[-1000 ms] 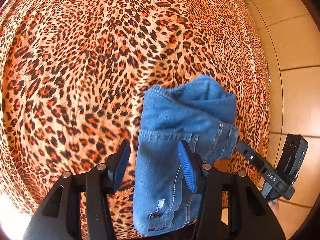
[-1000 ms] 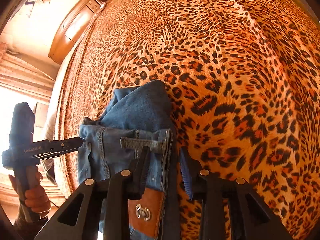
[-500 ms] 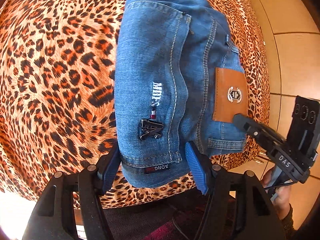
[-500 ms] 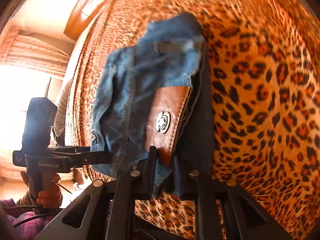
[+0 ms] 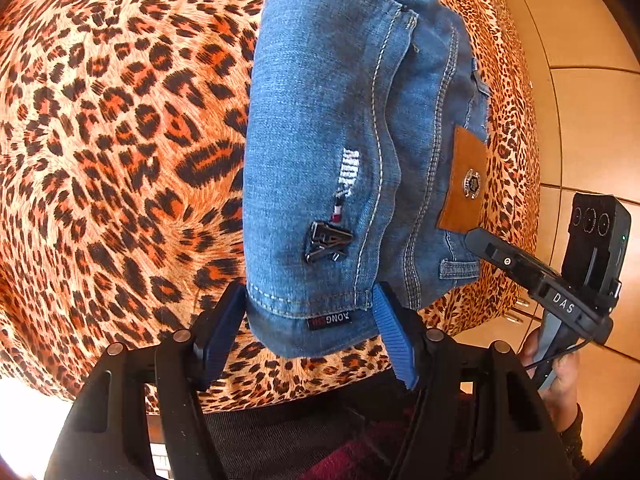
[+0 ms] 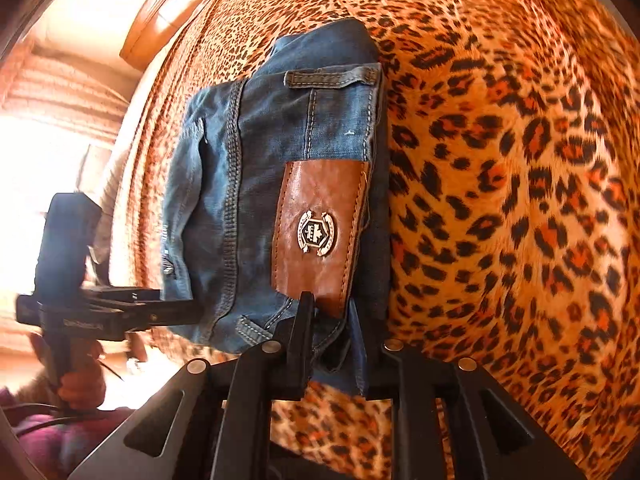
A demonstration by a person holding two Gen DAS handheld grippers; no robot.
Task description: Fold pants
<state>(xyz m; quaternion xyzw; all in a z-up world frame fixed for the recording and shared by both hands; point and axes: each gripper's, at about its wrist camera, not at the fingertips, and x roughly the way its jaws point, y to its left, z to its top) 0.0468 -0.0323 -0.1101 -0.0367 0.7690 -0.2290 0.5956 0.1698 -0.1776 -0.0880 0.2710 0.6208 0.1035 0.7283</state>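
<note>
now the folded bundle of blue denim pants [image 5: 340, 152] lies on the leopard-print bedspread [image 5: 120, 140], near its edge by the tiled floor [image 5: 580, 40], its hem end toward the person. the left gripper [image 5: 308, 328] stands with its blue ribbed pads [image 5: 394, 332] apart on either side of the hem corner, the cloth between them but not visibly pinched, and its jaws are opening. the right gripper [image 6: 332, 328] sits at the waistband end just below the brown leather patch [image 6: 320, 232]; denim is between its black fingers [image 6: 302, 332], and its jaws are opening too, so the grip looks to be letting go.

the fold looks nearly finished, so this step is probably the release. to do it well, let both sets of fingers open fully before lifting, then draw them back along the cloth's edge, not upward, so no layer catches and drags the stack askew. if the top layer shifts, a light press should square it.
</note>
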